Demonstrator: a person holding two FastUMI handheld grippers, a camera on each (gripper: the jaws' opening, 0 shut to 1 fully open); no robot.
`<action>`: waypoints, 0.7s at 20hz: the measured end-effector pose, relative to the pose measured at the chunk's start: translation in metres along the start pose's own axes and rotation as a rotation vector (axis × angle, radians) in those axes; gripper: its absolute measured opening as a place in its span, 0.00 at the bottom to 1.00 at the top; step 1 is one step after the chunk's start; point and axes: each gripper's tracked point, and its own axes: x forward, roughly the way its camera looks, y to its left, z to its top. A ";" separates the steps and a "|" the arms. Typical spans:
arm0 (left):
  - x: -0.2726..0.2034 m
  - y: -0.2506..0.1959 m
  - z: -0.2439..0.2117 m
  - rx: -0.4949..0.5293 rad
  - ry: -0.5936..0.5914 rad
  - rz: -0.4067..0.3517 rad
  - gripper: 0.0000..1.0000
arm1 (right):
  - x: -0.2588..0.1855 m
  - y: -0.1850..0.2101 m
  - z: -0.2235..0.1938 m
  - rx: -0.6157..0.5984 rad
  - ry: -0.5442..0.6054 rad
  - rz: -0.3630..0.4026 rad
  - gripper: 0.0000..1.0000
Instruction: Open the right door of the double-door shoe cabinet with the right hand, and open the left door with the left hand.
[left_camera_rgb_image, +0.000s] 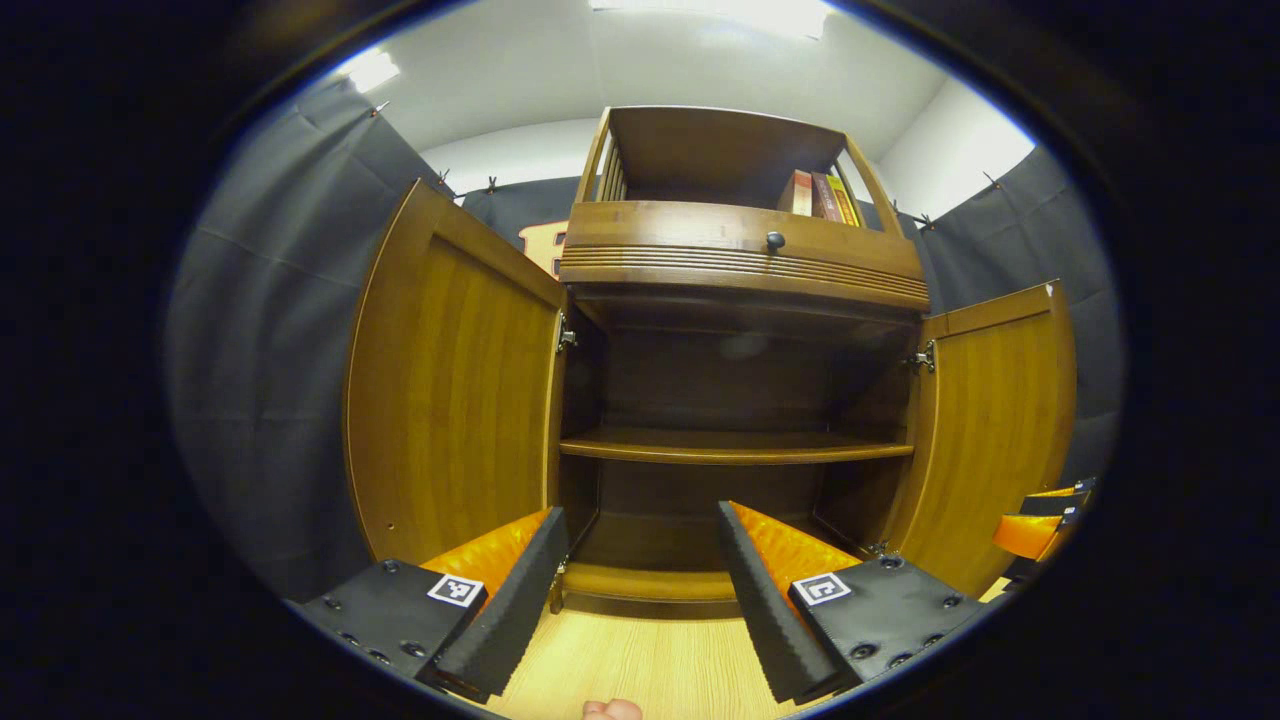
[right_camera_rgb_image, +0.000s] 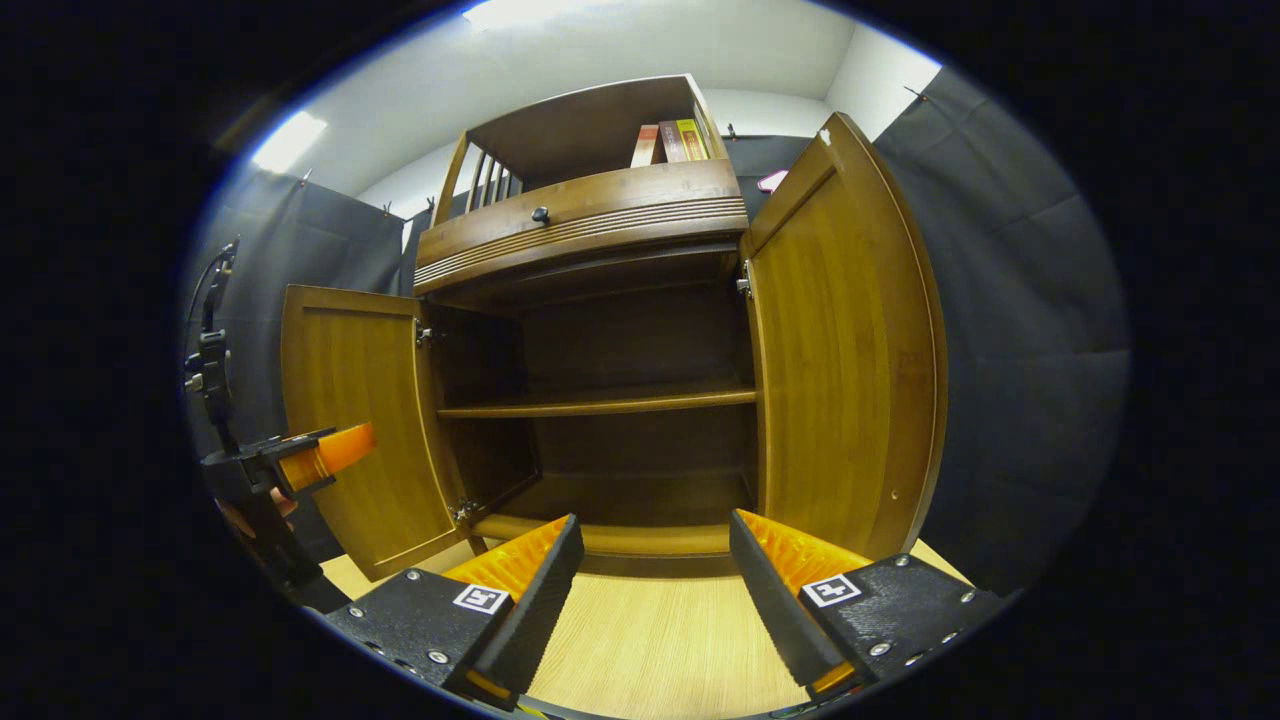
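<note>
Both doors of the shoe cabinet (left_camera_rgb_image: 740, 300) stand swung wide — as far as I can judge, the task is done and nothing is left but to draw back.

Left door (left_camera_rgb_image: 450, 380): hinged at the cabinet's left side, opened well outward, inner face toward my left tool (left_camera_rgb_image: 640, 590). That tool is released, fingers spread apart, grasping nothing, hanging in front of the cabinet's lower opening above the pale wood floor (left_camera_rgb_image: 640, 670). It touches neither door.

Right door (right_camera_rgb_image: 850, 350): also fully open, inner face toward my right tool (right_camera_rgb_image: 650, 600), which sits just beside it but apart. This tool is likewise released, fingers spread, nothing between them. From the right gripper view my left tool appears farther off at the left edge, near the left door's outer edge.

Contents of the cabinet:
- Behind the doors, one shelf (left_camera_rgb_image: 735, 448) divides the space into an upper and a lower compartment. Both look bare, though the interior is dark and the back corners are hard to read.
- Above the doors, a drawer front with a small dark knob (left_camera_rgb_image: 775, 240) — closed.
- On top, an open railed rack holding a few books (left_camera_rgb_image: 820, 195), standing upright against its right end.

Judgement: both steps are complete.
</note>
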 end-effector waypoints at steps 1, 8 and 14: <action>0.000 -0.001 0.002 0.005 -0.003 -0.002 0.95 | -0.001 0.002 0.000 0.007 0.000 0.006 0.91; 0.002 -0.010 0.007 -0.008 -0.016 -0.036 0.95 | -0.006 0.005 0.011 -0.014 -0.037 -0.012 0.91; 0.001 -0.014 0.013 -0.015 -0.037 -0.040 0.95 | 0.000 0.002 0.014 0.004 -0.041 -0.012 0.91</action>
